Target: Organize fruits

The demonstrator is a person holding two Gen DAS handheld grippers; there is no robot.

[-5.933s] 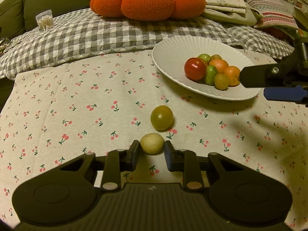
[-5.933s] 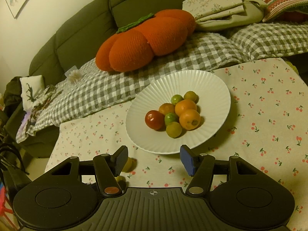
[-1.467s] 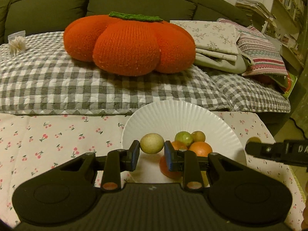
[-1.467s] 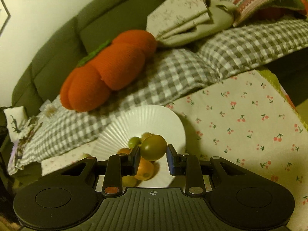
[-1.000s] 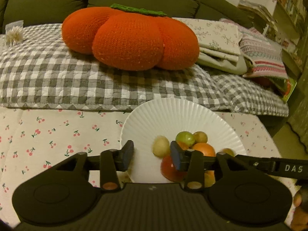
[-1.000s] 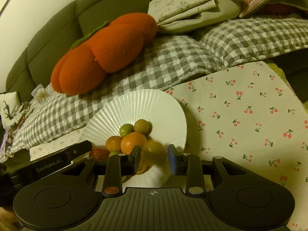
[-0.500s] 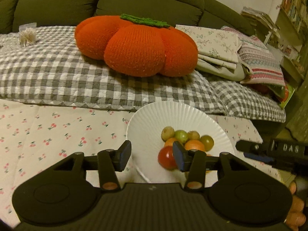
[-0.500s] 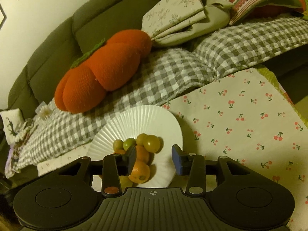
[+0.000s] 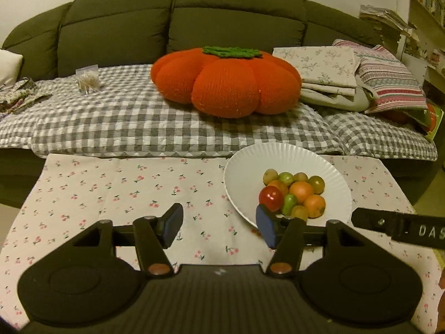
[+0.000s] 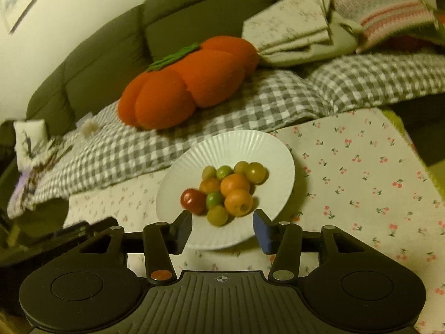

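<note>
Cherry-print cloth [image 9: 116, 192] covers the table, where a white ribbed plate [image 9: 283, 156] holds a cluster of small fruits [image 9: 294, 192]. Left gripper [image 9: 219, 226] and right gripper [image 10: 222, 229] have just been spreading, with nothing between their jaws.

Sofa [image 9: 178, 25]: dark olive green, along the back wall.
Pumpkin cushion [image 9: 226, 82]: orange knit with a green top, resting on the checked blanket.
Checked blanket [image 9: 111, 122]: grey and white, spread over the sofa seat.
Folded linens [image 9: 322, 66]: pale floral, beside a striped pillow [image 9: 389, 83].
Tablecloth [image 9: 111, 192]: cream with small red cherries, covering the worktop.
Picture frame [image 10: 20, 2]: on the wall, blurred.
</note>
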